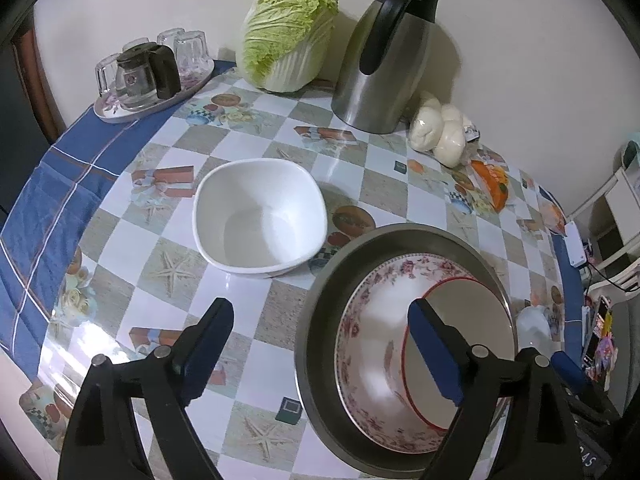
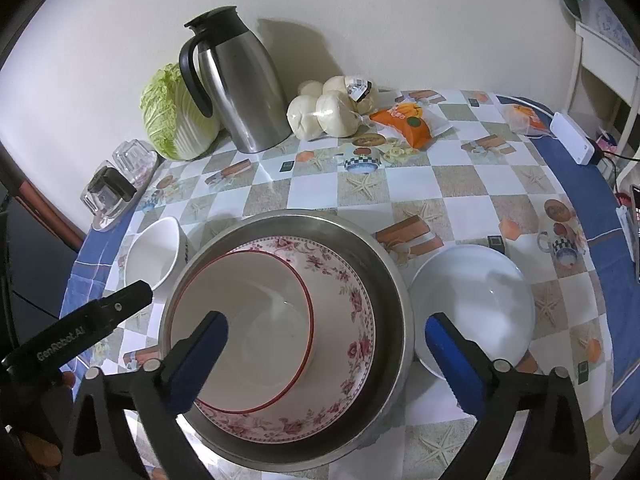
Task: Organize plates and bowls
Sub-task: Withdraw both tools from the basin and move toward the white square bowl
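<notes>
Sitting loose on the checked tablecloth (image 1: 256,320), the square white bowl (image 1: 260,220), upright and empty, just to the left of the steel basin (image 1: 320,300) and not touching it. Already nesting inside that basin, a floral bowl (image 2: 344,280) and, within it, a red-rimmed bowl (image 2: 248,320). Lying on the basin's other side, a round white bowl (image 2: 476,304), close beside its rim.

Hovering above the table with jaws spread wide and holding nothing, the left gripper (image 1: 320,348); square bowl straight ahead of it and slightly left, no long axis to mind, only rounded corners. Hanging likewise released and empty over the basin's right edge, the right gripper (image 2: 326,344); round white bowl under its right finger (image 2: 448,352).

Probably coming next, taking the square bowl with the left gripper, being the nearer one, and pinching one wall of the rim.
</notes>
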`<move>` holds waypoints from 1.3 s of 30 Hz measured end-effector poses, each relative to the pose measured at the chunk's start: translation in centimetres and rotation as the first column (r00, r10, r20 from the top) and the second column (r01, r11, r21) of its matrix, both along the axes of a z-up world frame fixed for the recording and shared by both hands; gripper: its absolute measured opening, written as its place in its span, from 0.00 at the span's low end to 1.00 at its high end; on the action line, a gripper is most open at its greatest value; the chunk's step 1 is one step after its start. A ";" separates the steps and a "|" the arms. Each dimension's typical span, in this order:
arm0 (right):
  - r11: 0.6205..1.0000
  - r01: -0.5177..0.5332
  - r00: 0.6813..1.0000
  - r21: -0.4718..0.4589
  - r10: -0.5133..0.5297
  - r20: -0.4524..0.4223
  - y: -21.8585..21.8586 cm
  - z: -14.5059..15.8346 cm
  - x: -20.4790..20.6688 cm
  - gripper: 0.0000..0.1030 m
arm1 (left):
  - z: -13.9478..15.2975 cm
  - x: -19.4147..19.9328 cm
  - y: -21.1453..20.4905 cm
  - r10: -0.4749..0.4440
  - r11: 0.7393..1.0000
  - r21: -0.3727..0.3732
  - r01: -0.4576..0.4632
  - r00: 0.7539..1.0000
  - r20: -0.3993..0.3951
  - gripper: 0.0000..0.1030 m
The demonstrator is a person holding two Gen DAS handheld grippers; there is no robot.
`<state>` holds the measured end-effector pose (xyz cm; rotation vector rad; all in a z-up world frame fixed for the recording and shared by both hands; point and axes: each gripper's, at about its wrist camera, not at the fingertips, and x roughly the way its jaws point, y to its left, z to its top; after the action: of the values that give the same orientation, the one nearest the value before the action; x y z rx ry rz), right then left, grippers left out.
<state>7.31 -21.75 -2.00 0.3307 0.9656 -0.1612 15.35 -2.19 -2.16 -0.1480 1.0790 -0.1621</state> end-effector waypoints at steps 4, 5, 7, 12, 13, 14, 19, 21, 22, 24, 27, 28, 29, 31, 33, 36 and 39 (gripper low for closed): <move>1.000 0.001 1.000 0.001 -0.001 -0.001 0.0 0.0 0.0 0.99 | -0.1 0.1 0.3 0.011 1.000 0.015 -0.011 1.000 0.003 0.87; 1.000 0.002 1.000 0.001 -0.002 -0.002 0.0 -0.1 0.0 0.99 | -0.1 0.1 0.4 0.014 1.000 0.020 -0.014 1.000 0.006 0.87; 1.000 0.002 1.000 0.002 -0.002 -0.002 0.0 -0.1 0.0 1.00 | -0.1 0.2 0.7 0.019 0.999 0.026 -0.020 1.000 0.008 0.87; 1.000 0.004 1.000 0.000 -0.004 -0.002 0.3 -0.2 0.1 1.00 | 0.0 0.3 1.5 0.041 0.999 0.030 -0.041 0.999 0.012 0.89; 1.000 0.005 1.000 0.001 -0.005 -0.002 0.4 -0.2 0.2 1.00 | 0.0 0.4 1.7 0.045 0.998 0.031 -0.045 0.999 0.014 0.92; 1.000 0.004 1.000 0.001 -0.004 -0.002 0.6 -0.3 0.3 1.00 | 0.0 0.4 1.9 0.050 0.998 0.032 -0.050 0.999 0.017 0.94; 1.000 0.001 1.000 -0.003 -0.001 0.008 1.4 -0.1 0.5 1.00 | 0.2 0.5 3.3 0.082 0.996 0.036 -0.083 0.996 0.033 0.94; 1.000 -0.005 1.000 -0.004 0.005 0.012 1.9 -0.1 0.6 1.00 | 0.2 0.6 4.1 0.099 0.994 0.043 -0.100 0.994 0.037 0.94; 1.000 -0.011 1.000 -0.005 0.011 0.013 2.2 -0.1 0.7 1.00 | 0.2 0.7 4.5 0.106 0.993 0.046 -0.108 0.994 0.039 0.94; 1.000 -0.018 1.000 -0.005 0.018 0.013 2.8 -0.2 0.9 1.00 | 0.3 0.8 5.4 0.124 0.991 0.049 -0.126 0.991 0.043 0.94; 0.999 -0.031 0.999 -0.005 0.031 0.013 3.8 -0.3 1.2 1.00 | 0.3 0.9 6.9 0.155 0.986 0.048 -0.157 0.987 0.046 0.94; 0.999 -0.036 0.999 -0.007 0.036 0.012 4.2 -0.3 1.4 1.00 | 0.3 0.9 7.4 0.166 0.985 0.045 -0.168 0.985 0.048 0.94; 0.999 -0.039 0.999 -0.008 0.039 0.013 4.5 -0.3 1.4 1.00 | 0.2 0.9 7.8 0.174 0.983 0.044 -0.176 0.984 0.049 0.94; 0.999 -0.049 0.999 -0.011 0.050 0.018 5.3 -0.3 1.6 1.00 | 0.2 1.0 8.8 0.192 0.980 0.044 -0.194 0.980 0.052 0.95; 0.998 -0.060 0.998 -0.017 0.061 0.021 6.2 -0.3 1.8 1.00 | 0.3 1.0 9.8 0.211 0.976 0.048 -0.213 0.976 0.058 0.95; 0.996 -0.088 0.996 -0.023 0.088 0.027 7.7 -0.2 2.1 1.00 | 0.4 1.0 11.4 0.242 0.968 0.050 -0.246 0.968 0.068 0.95; 0.993 -0.114 0.993 -0.023 0.115 0.035 9.3 -0.2 2.3 1.00 | 0.3 0.9 13.2 0.282 0.958 0.041 -0.285 0.957 0.070 0.95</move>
<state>9.64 -12.47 -2.22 0.2577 0.9435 -0.0602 16.29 11.01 -1.85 -0.2486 0.9861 0.1191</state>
